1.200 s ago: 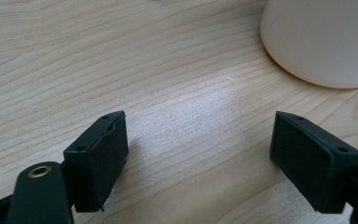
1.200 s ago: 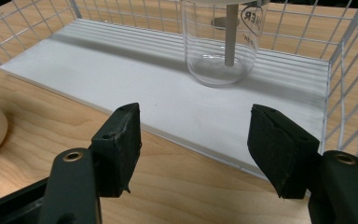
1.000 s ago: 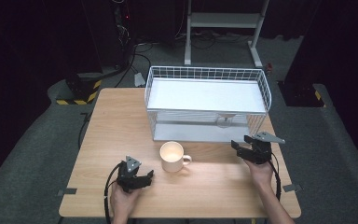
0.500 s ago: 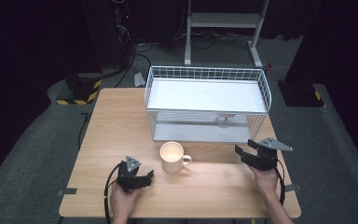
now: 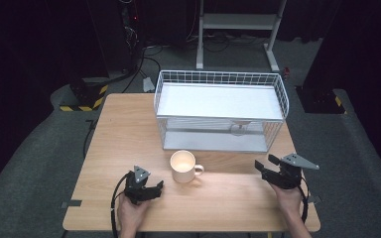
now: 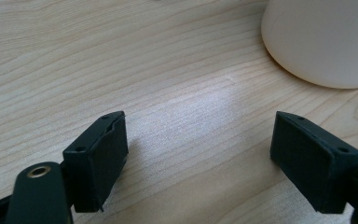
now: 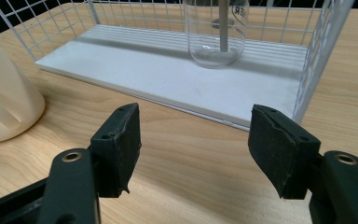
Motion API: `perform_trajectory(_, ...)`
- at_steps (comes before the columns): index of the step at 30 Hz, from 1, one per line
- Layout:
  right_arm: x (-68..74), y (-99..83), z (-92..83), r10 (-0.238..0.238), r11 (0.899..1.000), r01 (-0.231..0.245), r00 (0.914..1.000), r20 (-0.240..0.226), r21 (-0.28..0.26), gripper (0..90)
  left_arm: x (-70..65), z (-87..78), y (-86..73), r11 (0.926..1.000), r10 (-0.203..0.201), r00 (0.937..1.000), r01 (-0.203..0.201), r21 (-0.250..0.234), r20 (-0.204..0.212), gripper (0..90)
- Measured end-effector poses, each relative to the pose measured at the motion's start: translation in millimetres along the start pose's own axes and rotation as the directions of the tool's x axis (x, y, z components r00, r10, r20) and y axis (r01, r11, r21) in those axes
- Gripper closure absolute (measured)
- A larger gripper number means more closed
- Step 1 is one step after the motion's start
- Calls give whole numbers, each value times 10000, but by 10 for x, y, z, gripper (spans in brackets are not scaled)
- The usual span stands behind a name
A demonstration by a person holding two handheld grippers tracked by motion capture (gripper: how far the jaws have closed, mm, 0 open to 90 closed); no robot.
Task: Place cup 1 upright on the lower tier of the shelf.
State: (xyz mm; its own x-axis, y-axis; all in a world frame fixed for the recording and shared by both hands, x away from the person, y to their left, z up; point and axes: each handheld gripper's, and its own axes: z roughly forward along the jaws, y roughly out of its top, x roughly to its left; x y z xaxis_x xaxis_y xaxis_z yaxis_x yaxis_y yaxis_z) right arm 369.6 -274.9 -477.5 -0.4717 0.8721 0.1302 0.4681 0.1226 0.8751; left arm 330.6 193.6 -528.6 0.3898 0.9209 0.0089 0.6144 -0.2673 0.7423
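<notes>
Both black grippers (image 5: 155,187) (image 5: 264,164) gape empty over grained wood beside the glossy, rounded cream mug (image 5: 183,166).

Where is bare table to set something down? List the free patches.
Free: the table's left part beside the rack, and the front strip between mug and right gripper. Tighter: between mug and rack, and around the left gripper.

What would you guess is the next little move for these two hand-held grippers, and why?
Probably the right gripper should swing in toward the cream ceramic mug. Its jaws stand open with nothing between them, and the mug's handle points to that side. The mug stands upright on the wooden table, in front of the white wire rack. The left gripper rests open beside it.
</notes>
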Motion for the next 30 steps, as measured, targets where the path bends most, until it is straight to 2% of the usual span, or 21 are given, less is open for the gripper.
perform_trajectory(12,-22,-165,-84,-185,9995,174,9991,378,279,343,-1,0,0,10000,6,10000,-6,1,-6,194)
perform_trajectory(19,-66,-255,-118,-23,9993,6,9990,451,381,343,-2,-2,-1,10000,9,10000,-9,7,-28,194)
perform_trajectory(21,-90,-292,-117,-16,9986,-13,9985,541,524,343,-2,-2,-1,10000,7,10000,-7,8,-25,194)
perform_trajectory(26,-132,-393,-93,-331,9938,221,9944,1001,1094,343,-2,-2,-1,10000,-9,10000,9,10,-19,193)
perform_trajectory(30,-174,-460,-44,-355,9870,148,9912,1276,1598,336,-1,-1,0,10000,-31,10000,31,18,8,192)
